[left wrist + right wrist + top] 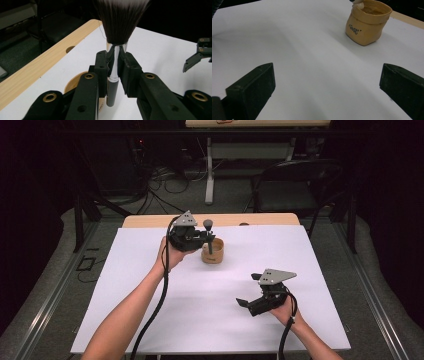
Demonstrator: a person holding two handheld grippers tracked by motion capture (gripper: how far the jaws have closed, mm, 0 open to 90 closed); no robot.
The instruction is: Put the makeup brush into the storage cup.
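Note:
A makeup brush (113, 53) with dark bristles, a shiny metal collar and a black handle stands upright, bristles up. My left gripper (114, 67) is shut on its collar. From above, the brush (208, 231) and left gripper (206, 238) hang over a small tan pouch-like cup (212, 252), the handle reaching down into it. The cup (367, 22) bears dark lettering on its side. My right gripper (243, 302) rests low at the front right, open, with nothing between its jaws (327, 82).
A white sheet (210, 300) covers most of the wooden table (150, 221). A dark chair (295, 185) and table legs with cables stand on the floor beyond the far edge.

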